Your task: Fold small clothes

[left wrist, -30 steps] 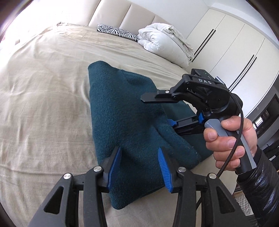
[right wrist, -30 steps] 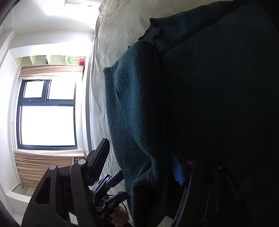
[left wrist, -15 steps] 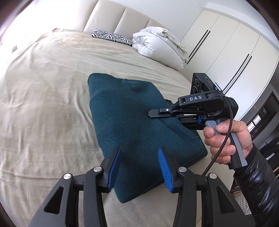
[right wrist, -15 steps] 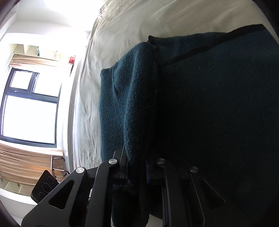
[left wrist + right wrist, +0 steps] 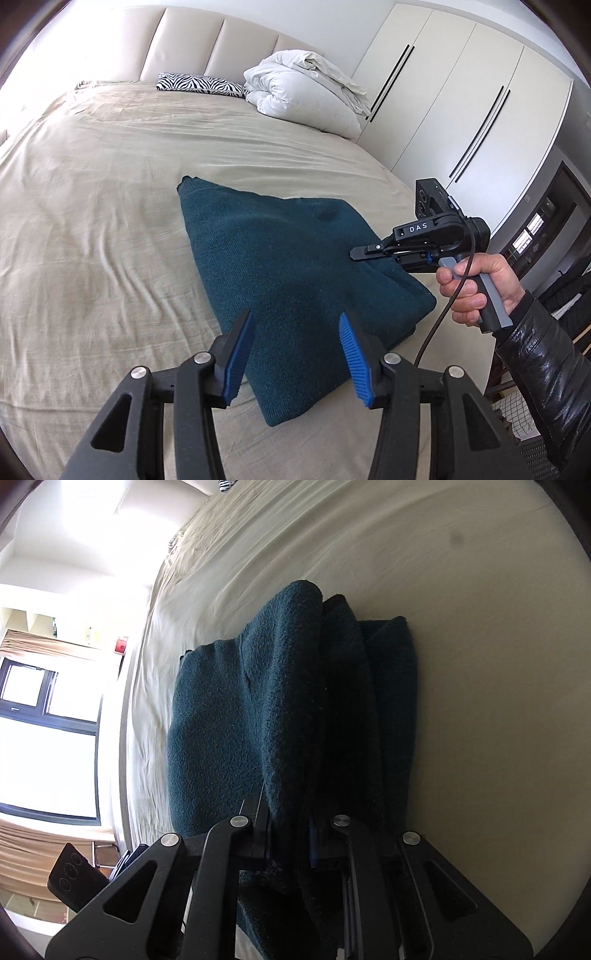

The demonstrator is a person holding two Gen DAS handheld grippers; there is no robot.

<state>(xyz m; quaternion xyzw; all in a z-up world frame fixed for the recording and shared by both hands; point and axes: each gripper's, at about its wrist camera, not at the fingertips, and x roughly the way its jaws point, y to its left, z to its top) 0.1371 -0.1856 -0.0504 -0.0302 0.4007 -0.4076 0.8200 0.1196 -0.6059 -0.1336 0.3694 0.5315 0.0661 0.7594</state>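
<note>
Bed [image 5: 92, 206]: beige sheet, wrinkled, carrying the work ahead of both sets of jaws. White duvet [image 5: 306, 94] bundled well beyond them, clear of the work.

Dark teal garment [image 5: 288, 266]: lies on the sheet already folded into a thick layered wedge; the stacked layers show along its edge in the right wrist view. Judged largely folded; a final fold or squaring-up likely remains.

Right gripper [image 5: 291, 843]: jaws drawn nearly together, clamped on a fold of the garment [image 5: 288, 709] at its right-hand edge, cloth running forward from between them.

Left gripper [image 5: 293, 358]: jaws about half apart and opening, nothing between the pads; the garment's near corner lies just ahead and below.
</note>
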